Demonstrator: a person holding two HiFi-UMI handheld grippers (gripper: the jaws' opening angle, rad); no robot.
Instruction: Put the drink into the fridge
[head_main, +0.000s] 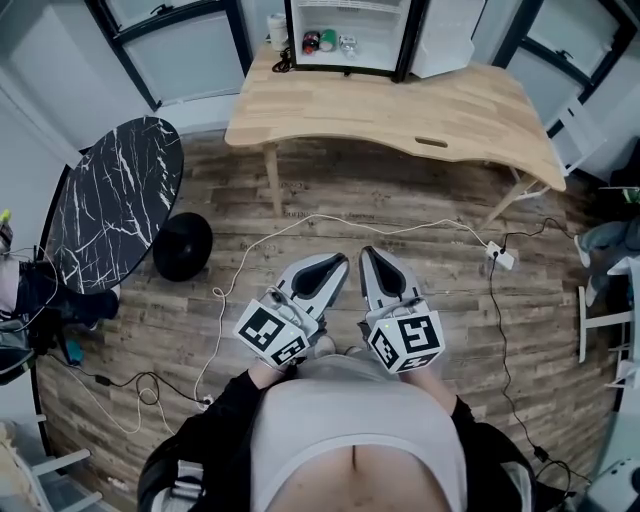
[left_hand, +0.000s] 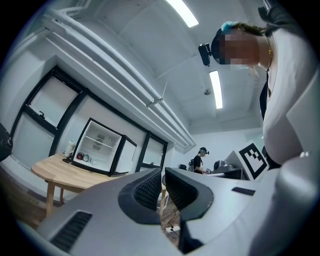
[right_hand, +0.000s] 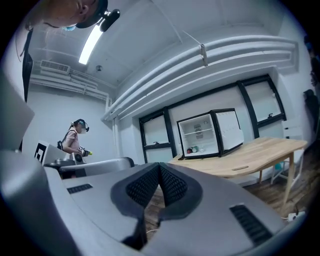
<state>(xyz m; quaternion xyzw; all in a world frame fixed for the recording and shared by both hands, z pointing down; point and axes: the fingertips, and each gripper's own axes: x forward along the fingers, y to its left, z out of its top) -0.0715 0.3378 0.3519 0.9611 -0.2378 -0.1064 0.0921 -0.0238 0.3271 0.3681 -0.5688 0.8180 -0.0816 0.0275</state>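
Observation:
A small fridge (head_main: 350, 35) stands open on the far side of the wooden table (head_main: 440, 115). On its bottom shelf sit a red can (head_main: 312, 42), a green can (head_main: 328, 40) and a white one (head_main: 347, 43). My left gripper (head_main: 340, 263) and right gripper (head_main: 368, 256) are held side by side close to my body, well short of the table and pointing toward it. Each is shut with nothing between its pads. The left gripper view shows the fridge (left_hand: 97, 147) far off at the left. In the right gripper view the fridge (right_hand: 200, 134) sits beyond the gripper (right_hand: 160, 175).
A round black marble table (head_main: 115, 200) and a black dome-shaped object (head_main: 183, 245) are at the left. White cables and a power strip (head_main: 503, 258) lie on the wood floor. A white container (head_main: 277, 30) stands beside the fridge. Another person (right_hand: 77, 137) stands in the background.

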